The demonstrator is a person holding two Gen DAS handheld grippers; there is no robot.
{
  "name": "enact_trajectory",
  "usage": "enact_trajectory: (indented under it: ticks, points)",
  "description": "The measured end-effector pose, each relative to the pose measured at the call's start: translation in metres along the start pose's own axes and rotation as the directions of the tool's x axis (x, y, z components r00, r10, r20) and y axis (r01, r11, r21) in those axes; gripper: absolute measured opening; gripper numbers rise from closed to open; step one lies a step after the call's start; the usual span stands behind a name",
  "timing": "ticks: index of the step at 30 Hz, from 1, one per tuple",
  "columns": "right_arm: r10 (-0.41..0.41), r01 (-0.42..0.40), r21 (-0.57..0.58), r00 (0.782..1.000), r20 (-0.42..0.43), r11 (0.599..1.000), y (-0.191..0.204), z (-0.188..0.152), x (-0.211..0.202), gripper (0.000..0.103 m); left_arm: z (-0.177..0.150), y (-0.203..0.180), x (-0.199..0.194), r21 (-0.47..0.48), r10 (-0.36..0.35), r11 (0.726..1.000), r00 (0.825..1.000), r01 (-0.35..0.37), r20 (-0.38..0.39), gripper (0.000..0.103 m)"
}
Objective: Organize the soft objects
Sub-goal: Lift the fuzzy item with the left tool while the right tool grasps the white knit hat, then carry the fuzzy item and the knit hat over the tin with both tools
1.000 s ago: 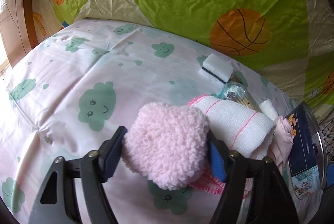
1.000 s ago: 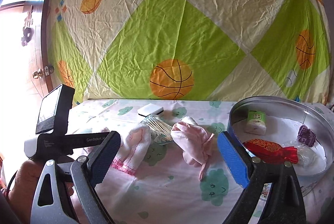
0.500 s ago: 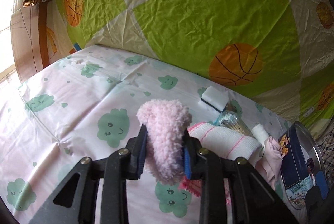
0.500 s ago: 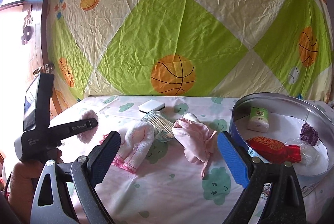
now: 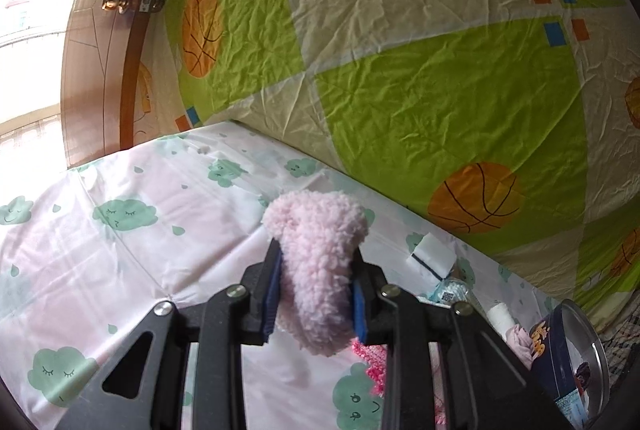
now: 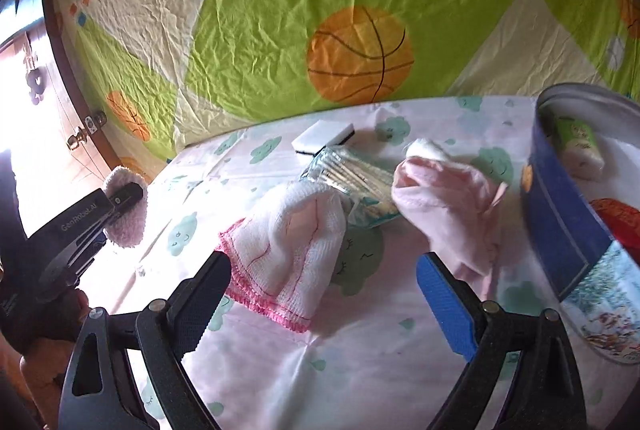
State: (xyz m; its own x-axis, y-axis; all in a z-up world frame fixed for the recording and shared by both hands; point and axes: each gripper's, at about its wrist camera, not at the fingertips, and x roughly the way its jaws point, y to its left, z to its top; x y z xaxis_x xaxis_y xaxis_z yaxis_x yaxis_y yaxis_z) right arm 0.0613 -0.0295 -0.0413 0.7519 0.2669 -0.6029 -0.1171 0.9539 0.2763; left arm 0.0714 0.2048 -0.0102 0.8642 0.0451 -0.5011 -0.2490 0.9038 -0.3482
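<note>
Left gripper (image 5: 314,294) clamped on fluffy pink pad (image 5: 320,266), held clear above the cloud-print sheet (image 5: 120,258), right gripper (image 6: 324,294) wide open and empty over white pink-trimmed cloth (image 6: 288,250), pink garment (image 6: 452,201) just beside blue round tin (image 6: 560,230).

My left gripper (image 5: 316,294) clamped on fluffy pink pad (image 5: 320,262), lifted above bed (image 5: 120,262). My right gripper (image 6: 324,294) jaws wide apart, empty, angled down over bed.

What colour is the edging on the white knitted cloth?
Pink edging on the knitted cloth, clearest in the right wrist view.
</note>
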Motion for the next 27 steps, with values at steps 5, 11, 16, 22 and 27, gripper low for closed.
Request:
enact_trajectory:
  ticks: [5, 11, 16, 22, 27]
  points:
    - [0.032, -0.027, 0.067, 0.997, -0.07, 0.997, 0.007, 0.005, 0.033, 0.095, 0.0, -0.003, -0.002, 0.011, -0.01, 1.0, 1.0, 0.01, 0.012, 0.028]
    - [-0.029, 0.033, 0.025, 0.991, -0.134, 0.999, 0.03, 0.012, 0.063, 0.092, 0.0, -0.003, -0.001, 0.015, -0.014, 1.0, 1.0, 0.014, -0.001, 0.028]
    - [0.032, -0.031, 0.006, 0.986, -0.164, 0.999, 0.031, 0.012, 0.066, 0.027, -0.002, -0.004, 0.0, 0.028, -0.01, 1.0, 1.0, 0.01, -0.001, 0.028]
    - [0.153, -0.159, -0.042, 0.98, -0.13, 0.986, 0.033, 0.008, 0.045, 0.016, -0.003, -0.005, 0.001, 0.038, 0.001, 0.999, 1.0, -0.001, 0.008, 0.028]
    - [0.191, -0.179, -0.163, 0.979, 0.065, 0.97, 0.041, 0.013, -0.013, 0.016, -0.003, -0.008, -0.002, 0.058, -0.026, 0.998, 0.999, 0.024, 0.04, 0.028]
